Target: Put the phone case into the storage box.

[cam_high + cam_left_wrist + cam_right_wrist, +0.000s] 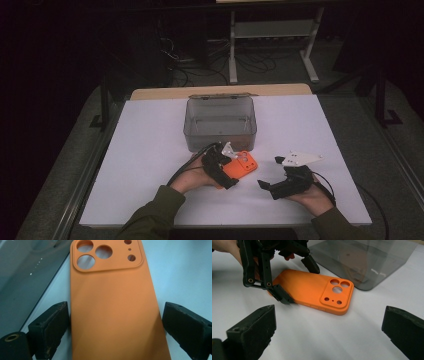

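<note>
Just in front of the grey box [220, 122], from up high, my left claw [231, 170] straddles the orange phone case [245, 164]; my right claw [267, 187] waits wide open beside it. Looking along my left claw, the case [112, 310] runs lengthwise between both jaws, with small gaps, not squeezed yet. Looking along my right claw, the case [312, 291] lies flat before the box [367, 257].

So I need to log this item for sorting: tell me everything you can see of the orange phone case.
The orange phone case looks like matte, soft silicone. It lies flat, back up, on the white table just in front of the clear grey box. A raised camera block at one end has three large round holes and smaller ones. The left gripper straddles its plain end, one jaw at each long edge, with thin gaps visible in the left gripper view.
</note>
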Demonstrator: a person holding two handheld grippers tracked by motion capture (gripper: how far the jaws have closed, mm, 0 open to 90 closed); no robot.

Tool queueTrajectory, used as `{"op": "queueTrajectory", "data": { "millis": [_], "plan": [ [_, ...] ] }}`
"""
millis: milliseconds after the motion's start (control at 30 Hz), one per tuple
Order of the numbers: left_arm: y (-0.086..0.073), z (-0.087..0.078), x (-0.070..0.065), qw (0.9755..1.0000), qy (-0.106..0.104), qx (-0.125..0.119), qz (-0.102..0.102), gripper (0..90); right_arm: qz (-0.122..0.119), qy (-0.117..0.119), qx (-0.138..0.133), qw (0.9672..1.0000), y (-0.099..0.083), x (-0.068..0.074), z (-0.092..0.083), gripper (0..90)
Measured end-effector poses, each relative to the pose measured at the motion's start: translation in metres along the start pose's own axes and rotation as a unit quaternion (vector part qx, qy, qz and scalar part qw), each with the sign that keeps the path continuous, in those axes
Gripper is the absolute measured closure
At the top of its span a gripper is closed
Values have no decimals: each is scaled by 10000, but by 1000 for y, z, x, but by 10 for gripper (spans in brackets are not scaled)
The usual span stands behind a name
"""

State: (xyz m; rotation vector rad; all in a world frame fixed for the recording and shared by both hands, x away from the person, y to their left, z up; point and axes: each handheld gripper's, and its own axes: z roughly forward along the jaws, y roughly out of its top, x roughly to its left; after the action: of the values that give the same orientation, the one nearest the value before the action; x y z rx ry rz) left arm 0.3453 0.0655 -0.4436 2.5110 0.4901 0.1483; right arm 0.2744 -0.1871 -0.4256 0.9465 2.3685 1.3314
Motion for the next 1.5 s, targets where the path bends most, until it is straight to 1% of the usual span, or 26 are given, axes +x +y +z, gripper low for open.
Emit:
{"op": "queueTrajectory", "data": {
  "millis": [167,567,800,900,933,1000,1100,1200,1433,1500],
  "plan": [
    [0,-2,0,10000,24,-13,-59,136,-5,-5,-11,10000,0,0,0,0],
    [1,-2,0,10000,38,8,-90,146,-6,-7,-8,10000,0,0,0,0],
    [1,-3,-1,10000,18,13,-36,156,-9,-4,-7,10000,0,0,0,0],
    [1,-4,-1,10000,-4,42,53,159,-6,-5,-11,10000,0,0,0,0],
    [1,-5,-2,10000,20,8,68,159,-4,-4,-8,10000,0,0,0,0],
    [1,-7,-1,10000,-25,-23,74,160,-7,-3,-16,10000,0,0,0,0],
    [1,-11,-1,10000,-19,-58,44,160,-10,-2,-10,10000,0,0,0,0],
    [1,-15,0,9999,-29,-96,56,160,-10,-1,-8,10000,0,0,0,0],
    [-2,-27,0,9999,12,-121,102,160,2,-9,-3,10000,0,0,0,0],
    [-3,-30,0,9998,17,-152,88,160,4,-7,-8,10000,0,0,0,0]
  ]
}}
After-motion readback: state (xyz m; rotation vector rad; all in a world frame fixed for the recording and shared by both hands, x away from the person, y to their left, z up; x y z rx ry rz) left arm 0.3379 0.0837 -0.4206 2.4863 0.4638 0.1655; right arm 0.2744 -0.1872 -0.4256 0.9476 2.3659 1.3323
